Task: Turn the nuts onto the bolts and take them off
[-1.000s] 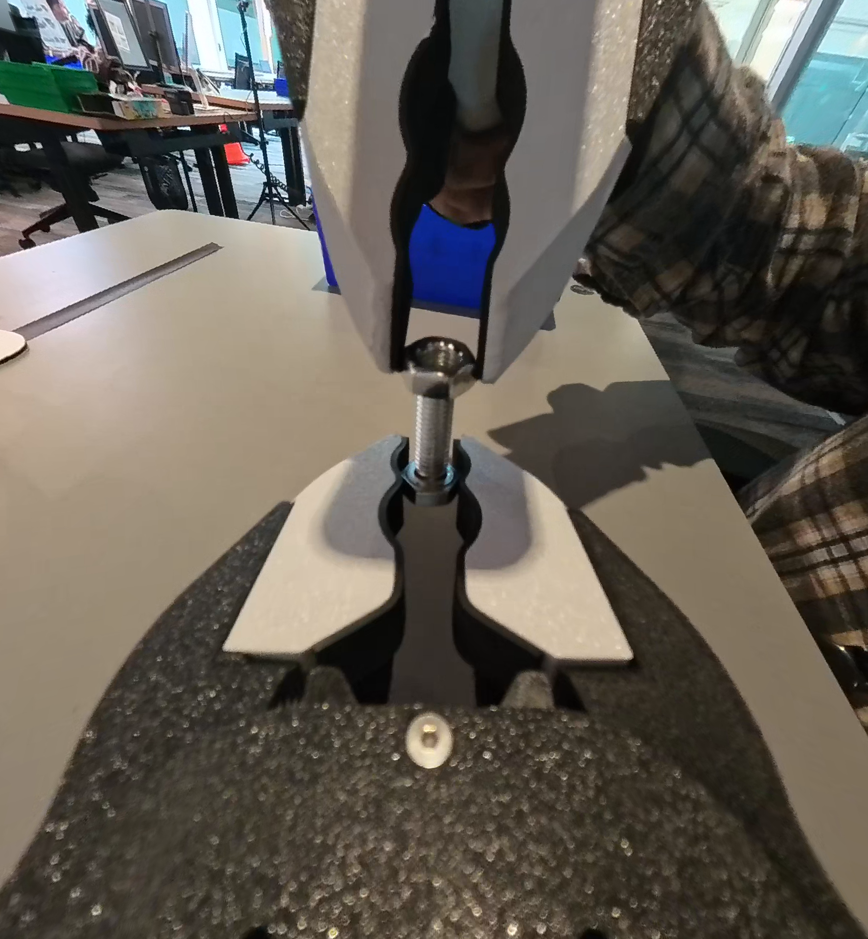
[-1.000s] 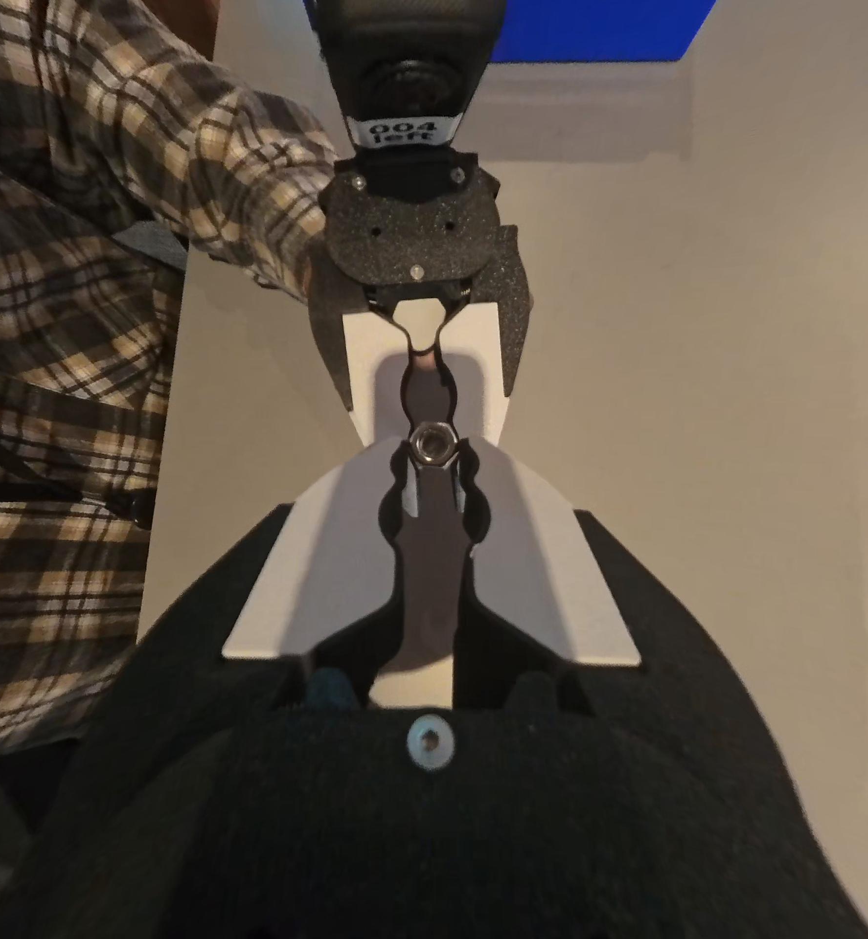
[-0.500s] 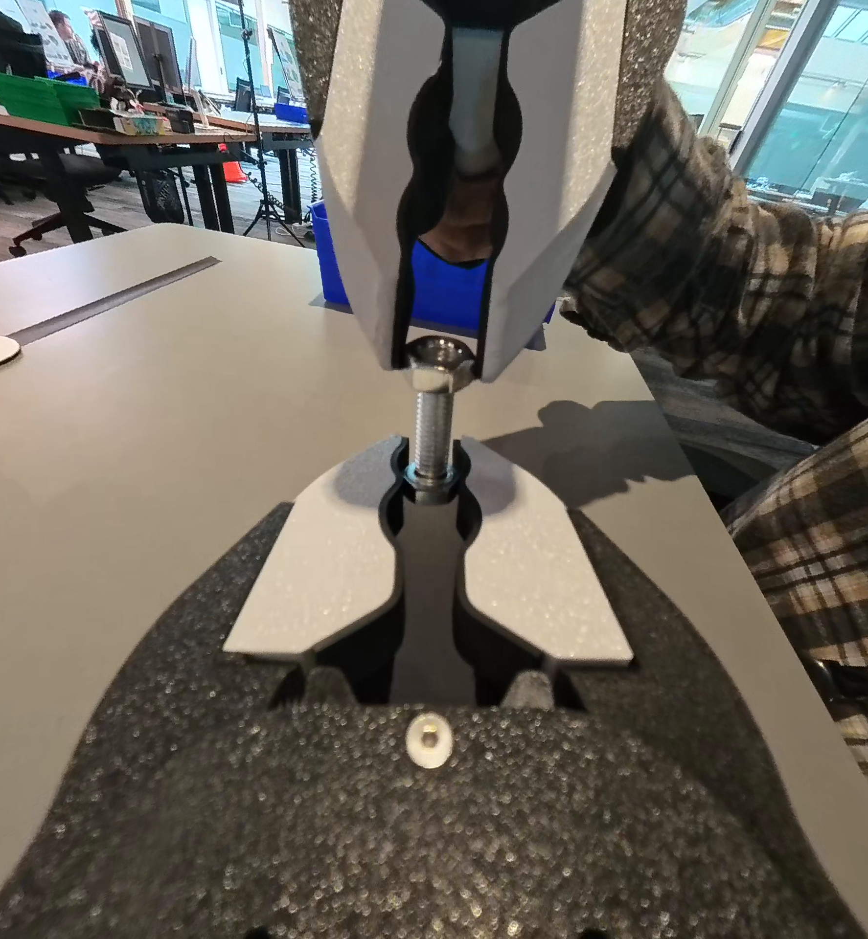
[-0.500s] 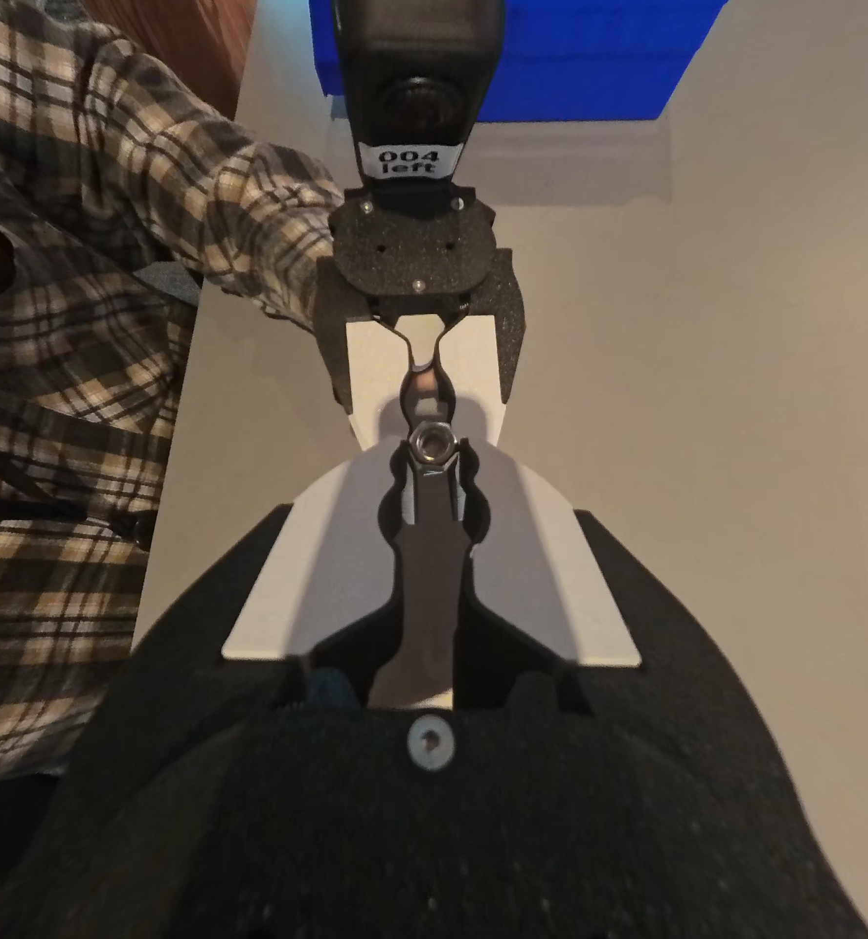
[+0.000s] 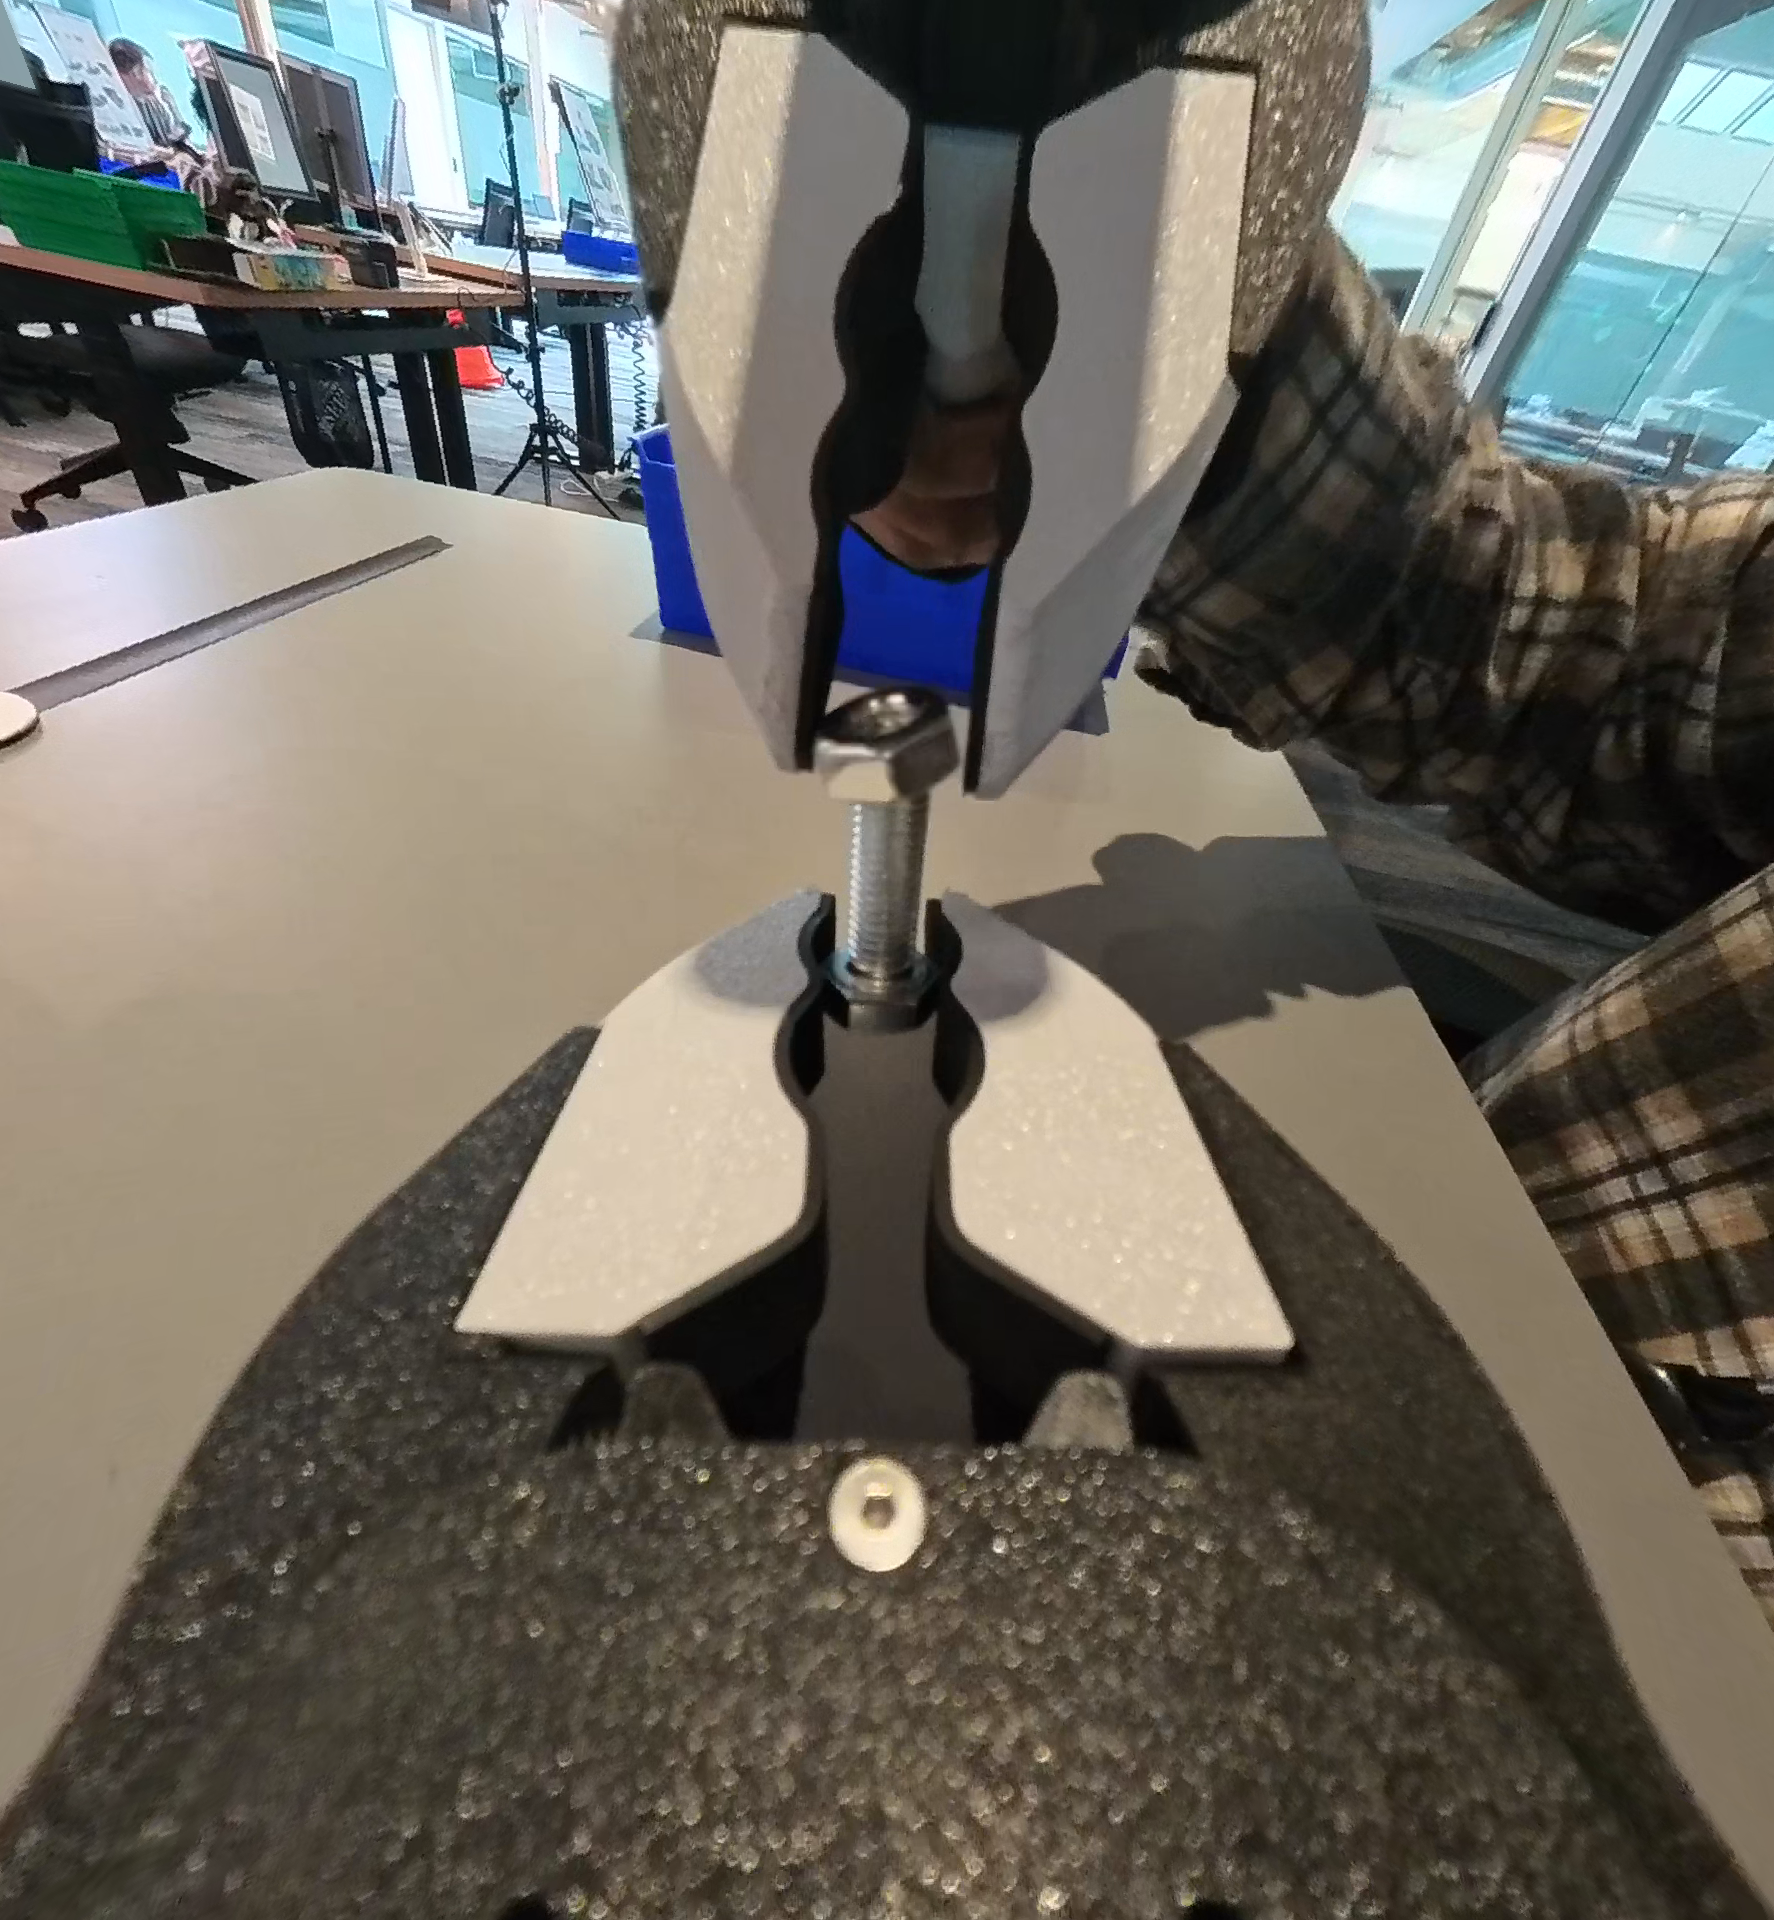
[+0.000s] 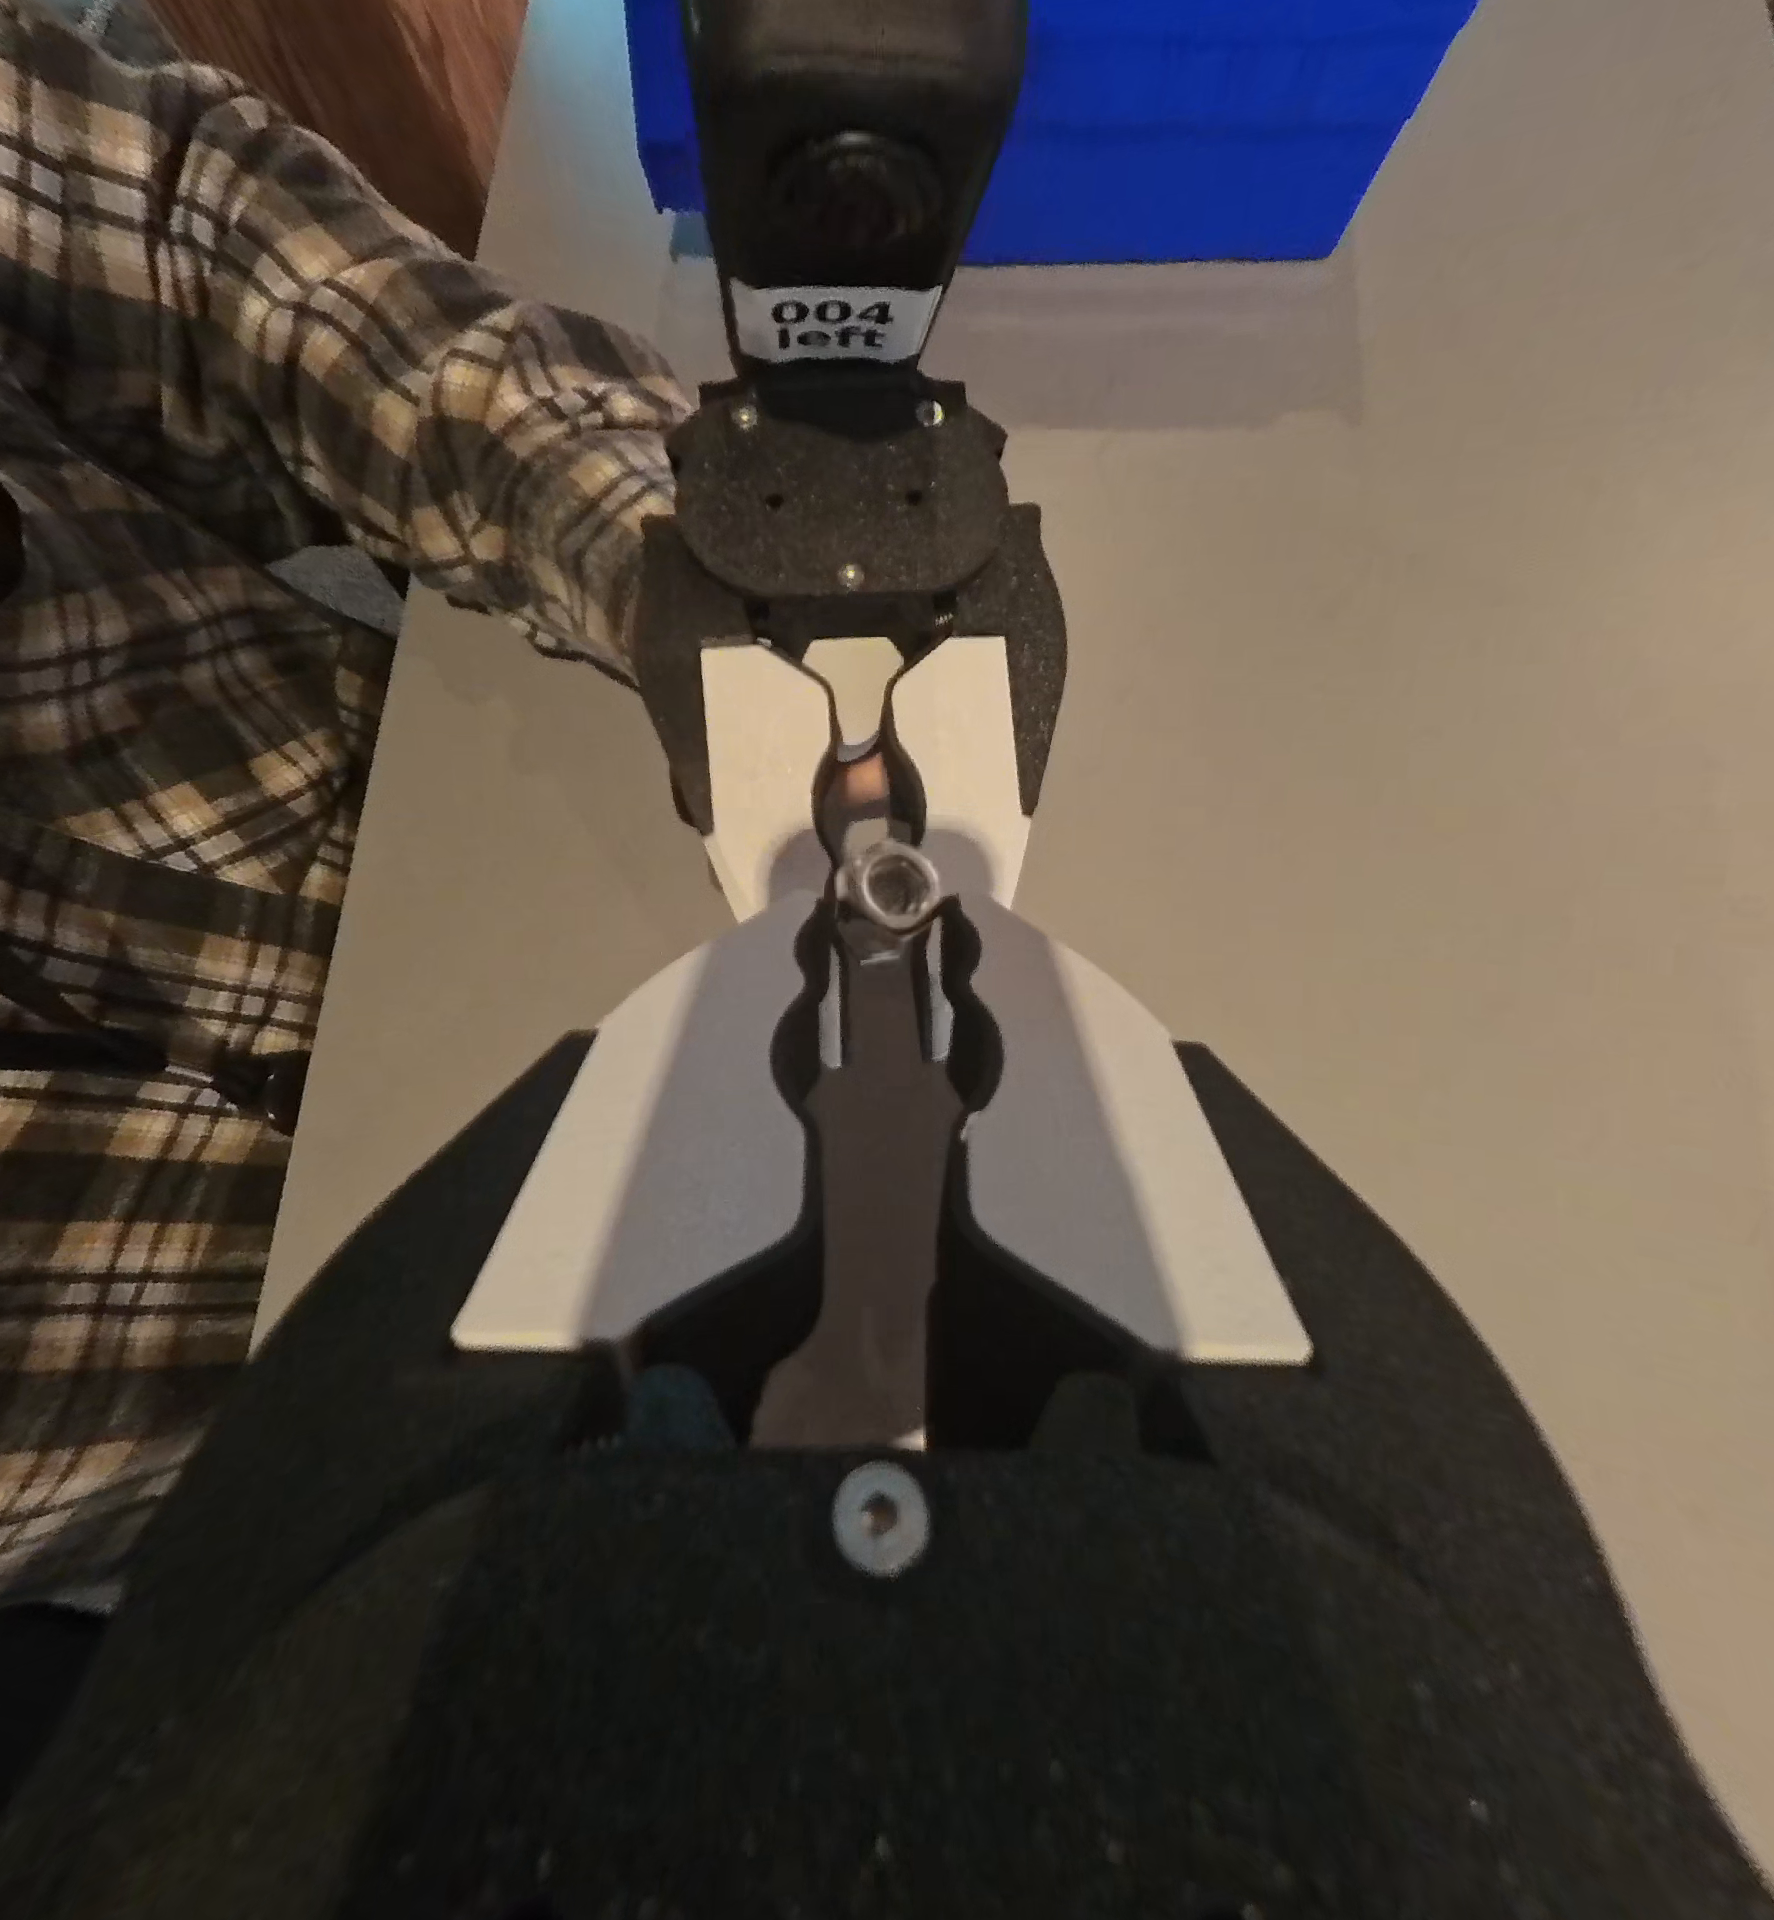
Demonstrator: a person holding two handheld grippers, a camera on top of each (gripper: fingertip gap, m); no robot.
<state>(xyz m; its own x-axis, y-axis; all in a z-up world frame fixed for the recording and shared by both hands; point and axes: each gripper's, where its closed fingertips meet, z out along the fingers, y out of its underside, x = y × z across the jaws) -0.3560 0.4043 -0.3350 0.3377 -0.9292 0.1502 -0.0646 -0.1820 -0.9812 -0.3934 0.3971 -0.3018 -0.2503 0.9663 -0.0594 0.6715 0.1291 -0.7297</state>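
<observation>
Bolt (image 5: pixel 878 894): silver, threaded, held upright above the counter between the two claws; hex head at 12 o'clock, shank running down toward 6 o'clock in the left wrist view.
Nut (image 5: pixel 881 980): seated low on the shank, lodged in the notch at the left claw's tips.
Left claw (image 5: pixel 881 961): white fingers pressed in on the nut, pinching it; seen farther off in the right wrist view (image 6: pixel 867 883), at 12 o'clock.
Right claw (image 5: pixel 888 764): pointing down from 12 o'clock in the left wrist view, its tips closed on the bolt's hex head (image 6: pixel 888 891).
Counter (image 5: pixel 291 831): pale grey, with a dark slot running toward 10 o'clock.
Blue bin (image 6: pixel 1174 135): on the counter behind the claws, at 12 o'clock; its contents cannot be seen from either view.
Sleeves (image 5: pixel 1485 623): plaid, at 3 o'clock in the left wrist view and 9 o'clock in the right wrist view.
</observation>
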